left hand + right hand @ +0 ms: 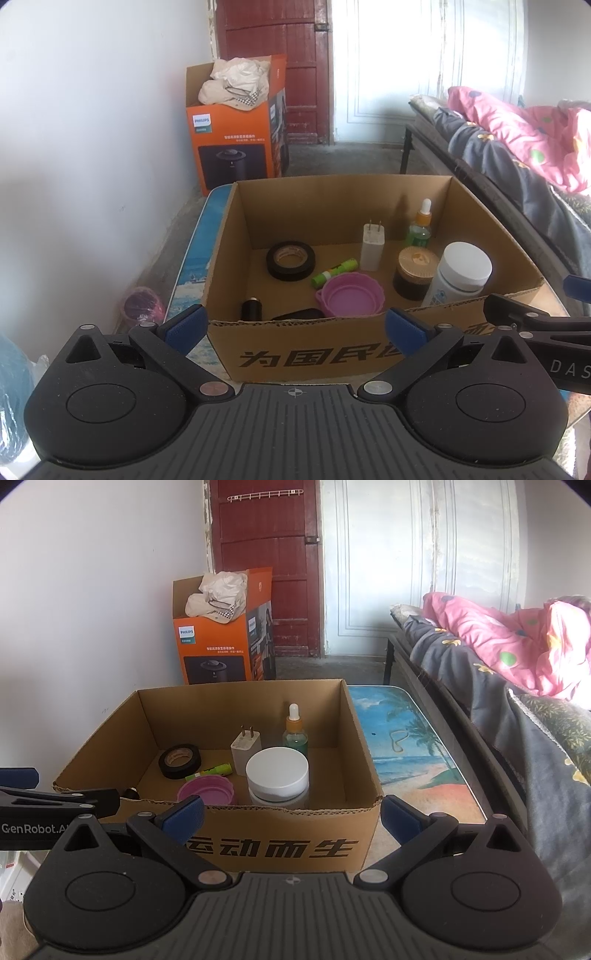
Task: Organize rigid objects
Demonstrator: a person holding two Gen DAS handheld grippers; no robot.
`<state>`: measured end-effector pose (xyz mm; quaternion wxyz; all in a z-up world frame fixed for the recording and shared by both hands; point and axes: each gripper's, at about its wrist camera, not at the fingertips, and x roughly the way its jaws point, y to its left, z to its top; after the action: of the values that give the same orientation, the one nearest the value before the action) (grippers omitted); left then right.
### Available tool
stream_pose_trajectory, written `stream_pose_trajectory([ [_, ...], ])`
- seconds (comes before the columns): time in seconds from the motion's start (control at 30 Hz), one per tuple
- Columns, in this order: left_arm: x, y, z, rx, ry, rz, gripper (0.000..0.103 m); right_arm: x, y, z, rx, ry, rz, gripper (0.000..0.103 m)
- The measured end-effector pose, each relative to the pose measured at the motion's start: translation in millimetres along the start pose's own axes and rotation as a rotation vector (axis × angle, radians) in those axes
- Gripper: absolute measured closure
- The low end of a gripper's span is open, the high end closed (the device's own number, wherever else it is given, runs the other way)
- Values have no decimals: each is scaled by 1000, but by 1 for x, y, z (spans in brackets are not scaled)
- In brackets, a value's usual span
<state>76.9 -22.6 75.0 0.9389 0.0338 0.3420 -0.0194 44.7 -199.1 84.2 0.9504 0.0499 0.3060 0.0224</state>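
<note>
An open cardboard box (236, 236) (364, 746) stands on a low table with a beach print. Inside lie a black tape roll (291, 260) (180, 760), a green glue stick (334, 272), a pink lid (350, 295) (206, 792), a white charger (372, 246) (245, 751), a dropper bottle (420, 225) (294, 727), a gold-lidded jar (413, 271), a white-capped bottle (460, 271) (277, 775) and small black items (252, 308). My left gripper (293, 328) is open in front of the box's near wall. My right gripper (291, 819) is open there too, holding nothing.
The beach-print table (410, 746) shows bare surface right of the box. A bed with a pink quilt (517, 642) runs along the right. An orange Philips carton (236, 140) stuffed with cloth stands by the red door (266, 565). A pink-lined bin (142, 306) sits on the floor at left.
</note>
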Motion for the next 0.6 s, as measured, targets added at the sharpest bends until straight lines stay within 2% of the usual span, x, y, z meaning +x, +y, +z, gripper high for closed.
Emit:
stream_pose_trajectory([
  [0.6, 0, 0, 1, 1, 4, -2, 0, -1, -2, 1, 0, 1, -5, 0],
])
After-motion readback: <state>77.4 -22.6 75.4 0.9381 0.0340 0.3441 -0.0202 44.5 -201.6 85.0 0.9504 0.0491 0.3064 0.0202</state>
